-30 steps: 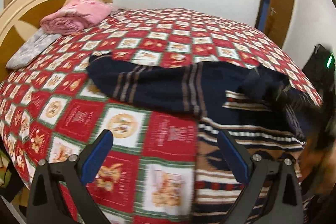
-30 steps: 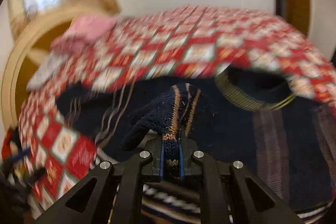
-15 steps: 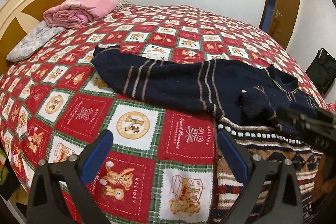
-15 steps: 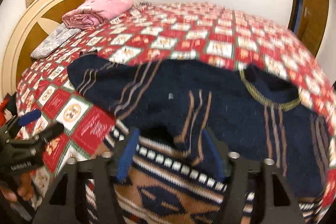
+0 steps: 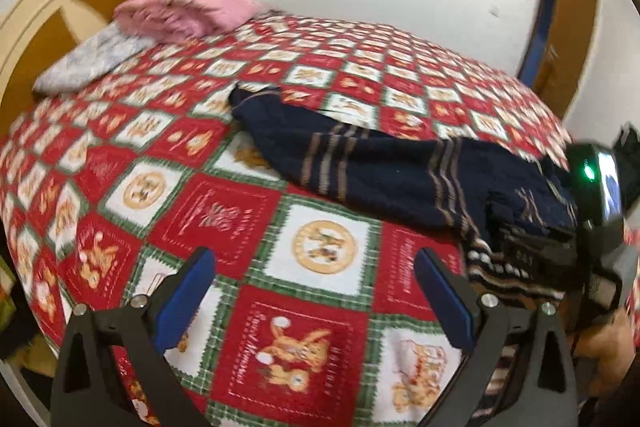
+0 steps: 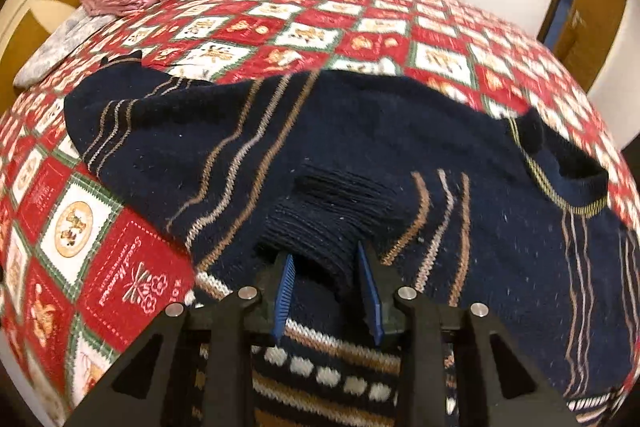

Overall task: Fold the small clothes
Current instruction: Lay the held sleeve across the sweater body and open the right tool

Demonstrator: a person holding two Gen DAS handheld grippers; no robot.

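Note:
A navy knitted sweater (image 6: 360, 131) with tan stripes lies spread on the red patchwork bedspread (image 5: 320, 247). One sleeve (image 6: 120, 123) stretches out to the left. The other sleeve is folded across the body, and its ribbed cuff (image 6: 324, 223) rests between the blue pads of my right gripper (image 6: 326, 291). Those jaws are closing, with a gap still showing beside the cuff. In the left wrist view the sweater (image 5: 360, 179) lies ahead and to the right. My left gripper (image 5: 316, 291) hovers open over bare bedspread with nothing between its fingers.
A folded pink blanket (image 5: 188, 7) and a grey pillow (image 5: 88, 63) lie by the cream headboard (image 5: 48, 27). A brown door (image 5: 568, 39) stands at the back right. A hand (image 5: 608, 347) holds the right gripper's body (image 5: 560, 255) at the bed's right edge.
The right gripper, shut on the cuff a second ago, has let it go onto the sweater's body and sunk closer. The left gripper has drifted sideways, still open.

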